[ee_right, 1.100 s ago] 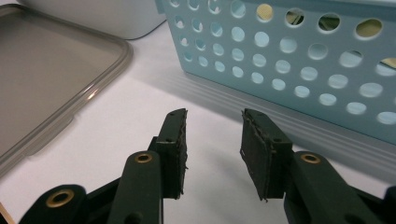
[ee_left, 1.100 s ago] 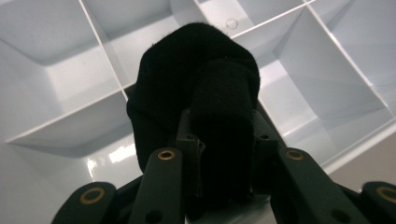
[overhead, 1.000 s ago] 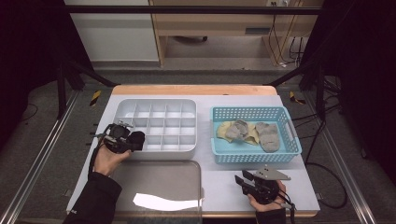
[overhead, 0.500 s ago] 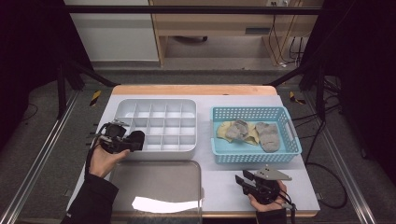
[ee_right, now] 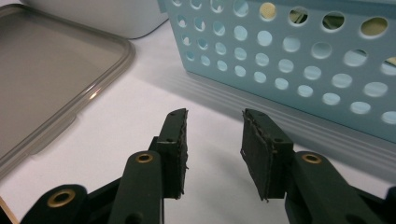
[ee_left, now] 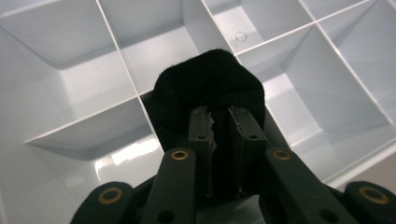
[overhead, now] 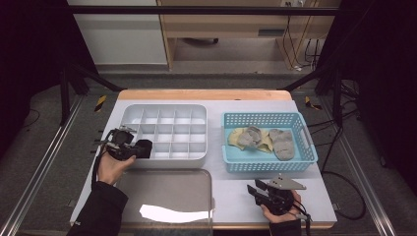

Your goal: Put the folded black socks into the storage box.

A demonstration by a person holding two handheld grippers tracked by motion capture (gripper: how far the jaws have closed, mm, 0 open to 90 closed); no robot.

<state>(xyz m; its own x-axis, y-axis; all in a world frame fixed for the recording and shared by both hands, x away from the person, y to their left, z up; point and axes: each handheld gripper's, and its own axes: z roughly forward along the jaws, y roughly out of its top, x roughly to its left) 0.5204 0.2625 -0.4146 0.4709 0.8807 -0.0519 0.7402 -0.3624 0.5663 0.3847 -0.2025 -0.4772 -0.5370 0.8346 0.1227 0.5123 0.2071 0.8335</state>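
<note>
Now left claw (ee_left: pixel 219 126) clamped on rolled black sock (ee_left: pixel 208 88), bulk pointing into divider tray (ee_left: pixel 70 88), right claw (ee_right: pixel 212 140) apart.

Black rolled sock (ee_left: pixel 208 88) looked like soft matt fleecy cloth, fuzzy nap. White divider tray (overhead: pixel 169 129) was smooth glossy plastic, reflections on cell floors. Blue basket (overhead: pixel 268 142) was perforated plastic, slight sheen. Socks in basket (overhead: pixel 268 139) looked like matt knit cloth, grey and yellow. Lid (overhead: pixel 167 196) was smoky translucent plastic, glossy, glare patch. Tabletop (overhead: pixel 231 196) was white, smooth, matt; far edge wood-look. Right gripper (ee_right: pixel 212 135) pads looked like rough black rubbery sheet, frayed edges; arms matt black with brass-coloured rivets.
</note>
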